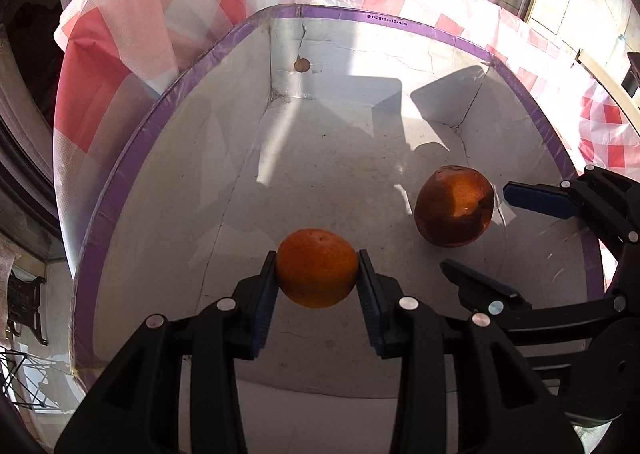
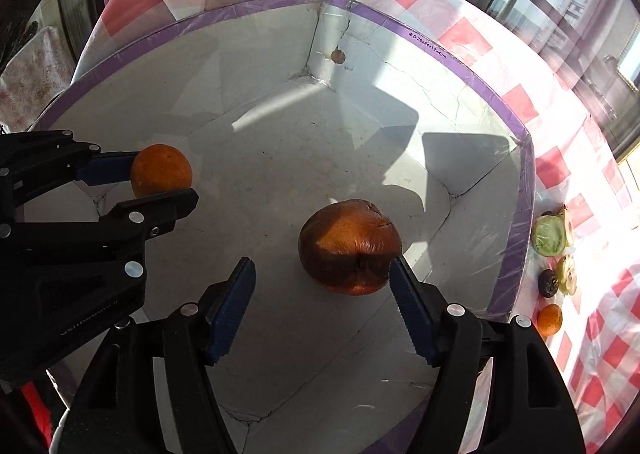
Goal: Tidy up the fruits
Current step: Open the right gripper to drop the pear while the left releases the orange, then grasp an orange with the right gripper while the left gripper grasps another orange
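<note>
Inside box [image 1: 400, 34], left gripper [image 1: 318, 280] clamps orange [image 1: 317, 272], right gripper [image 2: 322, 294] wide beside brown fruit [image 2: 348, 246]

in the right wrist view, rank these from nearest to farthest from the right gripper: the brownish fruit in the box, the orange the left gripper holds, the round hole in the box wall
From the right gripper:
1. Brownish fruit, just ahead, against the right finger.
2. Held orange, off to the left, in the left gripper.
3. Round hole, in the far corner of the box.

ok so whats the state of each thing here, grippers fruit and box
left gripper: shut on the orange, over the box
right gripper: open, empty
brown fruit: lying on the box floor, loose
box: open at the top
cut green fruit: outside the box, on the checked cloth
</note>
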A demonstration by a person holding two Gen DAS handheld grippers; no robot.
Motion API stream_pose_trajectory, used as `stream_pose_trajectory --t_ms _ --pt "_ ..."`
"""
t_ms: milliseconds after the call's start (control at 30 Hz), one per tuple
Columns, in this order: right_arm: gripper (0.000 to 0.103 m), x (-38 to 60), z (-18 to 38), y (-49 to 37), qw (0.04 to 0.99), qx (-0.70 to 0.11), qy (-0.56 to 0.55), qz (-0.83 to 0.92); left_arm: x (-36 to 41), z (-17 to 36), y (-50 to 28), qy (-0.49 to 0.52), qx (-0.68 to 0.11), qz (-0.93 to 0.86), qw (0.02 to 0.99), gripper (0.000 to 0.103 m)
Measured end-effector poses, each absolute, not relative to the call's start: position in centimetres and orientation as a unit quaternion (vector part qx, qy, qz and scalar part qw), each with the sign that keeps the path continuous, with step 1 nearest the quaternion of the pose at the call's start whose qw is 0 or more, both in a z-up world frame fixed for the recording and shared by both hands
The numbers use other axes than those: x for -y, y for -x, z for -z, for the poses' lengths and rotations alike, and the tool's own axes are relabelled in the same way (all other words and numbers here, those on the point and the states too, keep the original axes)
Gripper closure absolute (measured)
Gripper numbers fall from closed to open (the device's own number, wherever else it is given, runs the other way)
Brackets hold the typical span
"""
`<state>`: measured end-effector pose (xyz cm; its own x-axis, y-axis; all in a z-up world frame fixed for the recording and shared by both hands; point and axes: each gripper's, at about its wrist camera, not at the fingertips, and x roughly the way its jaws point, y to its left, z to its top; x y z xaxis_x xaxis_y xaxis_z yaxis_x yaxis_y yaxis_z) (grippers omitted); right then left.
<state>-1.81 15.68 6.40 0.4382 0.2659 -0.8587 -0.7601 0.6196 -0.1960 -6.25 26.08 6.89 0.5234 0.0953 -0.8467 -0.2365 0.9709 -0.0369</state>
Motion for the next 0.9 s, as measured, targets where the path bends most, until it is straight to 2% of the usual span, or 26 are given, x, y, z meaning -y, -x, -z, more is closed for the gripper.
stream_pose_trajectory --t_ms 100,167,233,267,300,333,367,400,500,567,667,767,833,900 --pt "0.036 -15.4 -6.8 2.0 0.807 -0.403 0.28 -0.328 -26.5 -7.1 6.4 0.092 -0.469 -0.094 0.873 0.065" --pt "0.039 -14.8 -7.6 3.3 0.838 -0.343 0.272 -0.327 -26.7 -7.4 7.0 0.108 -0.441 -0.095 0.886 0.061" --pt "0.033 -13.1 -8.3 4.3 0.867 -0.292 0.239 -0.325 -26.5 -8.3 8.2 0.108 -0.391 -0.099 0.909 0.04" --pt "0.033 -11.9 -8.7 4.5 0.88 -0.278 0.207 -0.324 -26.3 -9.0 9.1 0.102 -0.355 -0.112 0.923 0.016" --pt "0.032 -10.3 -9.3 4.7 0.892 -0.264 0.17 -0.325 -26.1 -9.6 10.1 0.103 -0.315 -0.124 0.935 0.001" --pt "0.024 -8.7 -9.7 5.0 0.903 -0.248 0.136 -0.324 -26.0 -9.9 11.1 0.112 -0.276 -0.129 0.946 0.002" --pt "0.022 -6.8 -10.1 5.4 0.914 -0.227 0.104 -0.32 -25.9 -10.1 11.7 0.123 -0.255 -0.128 0.951 0.002" --pt "0.017 -4.6 -10.6 5.8 0.923 -0.204 0.063 -0.32 -25.7 -10.0 11.7 0.12 -0.256 -0.131 0.95 0.002" --pt "0.015 2.5 -11.2 5.9 0.941 -0.168 -0.036 -0.291 -24.1 -9.7 11.6 0.082 -0.263 -0.149 0.95 0.002" --pt "0.015 7.1 -11.0 5.0 0.951 -0.169 -0.073 -0.249 -22.3 -10.5 12.4 0.053 -0.234 -0.177 0.955 0.002" --pt "0.015 14.2 -8.9 2.7 0.966 -0.206 -0.1 -0.124 -18.6 -12.8 14.5 0.056 -0.159 -0.153 0.974 0.002" --pt "0.014 22.0 -5.6 0.4 0.955 -0.262 -0.141 0.013 -13.3 -14.3 14.3 0.06 -0.129 -0.063 0.988 0.002" --pt "0.015 26.3 -3.7 -1.0 0.936 -0.302 -0.151 0.097 -9.0 -14.1 13.0 0.048 -0.14 0.003 0.989 0.002" --pt "0.015 30.3 -1.5 -2.2 0.915 -0.332 -0.147 0.175 -4.8 -12.4 10.0 0.039 -0.187 0.074 0.979 0.002"
